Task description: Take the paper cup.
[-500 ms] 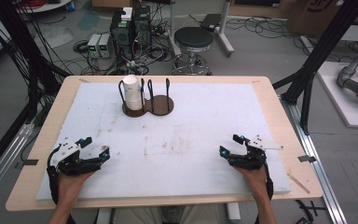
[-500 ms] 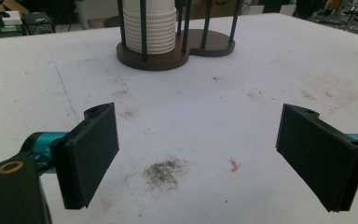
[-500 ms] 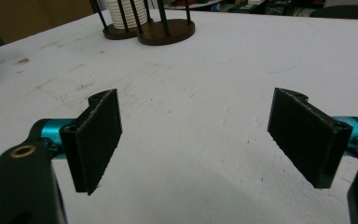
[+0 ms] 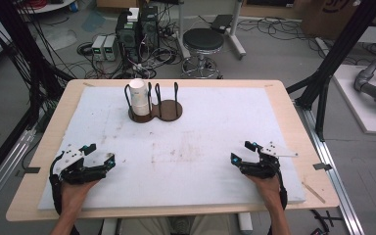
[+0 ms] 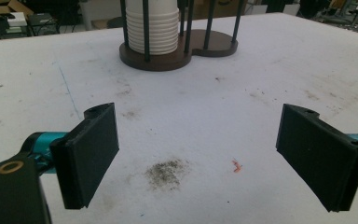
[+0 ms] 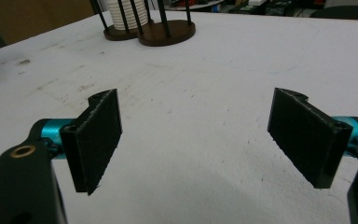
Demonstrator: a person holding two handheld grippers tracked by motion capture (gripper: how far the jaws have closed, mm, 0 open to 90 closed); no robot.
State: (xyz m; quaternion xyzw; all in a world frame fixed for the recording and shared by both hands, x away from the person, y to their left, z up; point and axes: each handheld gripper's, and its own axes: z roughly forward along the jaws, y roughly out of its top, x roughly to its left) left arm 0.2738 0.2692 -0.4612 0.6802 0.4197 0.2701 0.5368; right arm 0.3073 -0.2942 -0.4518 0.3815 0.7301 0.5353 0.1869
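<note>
Both grippers parked low, bottom corners of high view, likely start pose. Left gripper (image 4: pixel 97 155) fingers apart, nothing between. Right gripper (image 4: pixel 242 152) fingers spread wide, empty too. Cup stack (image 4: pixel 138 97) sits in left bay of brown rack (image 4: pixel 169 110), upper middle of counter (image 4: pixel 293 128), well apart from both. Cup count hard to tell. Versus earlier frame: nothing moved.

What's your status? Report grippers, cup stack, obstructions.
Left gripper and right gripper open, empty, low over the table. Cup stack in holder, untouched. Path clear.
</note>
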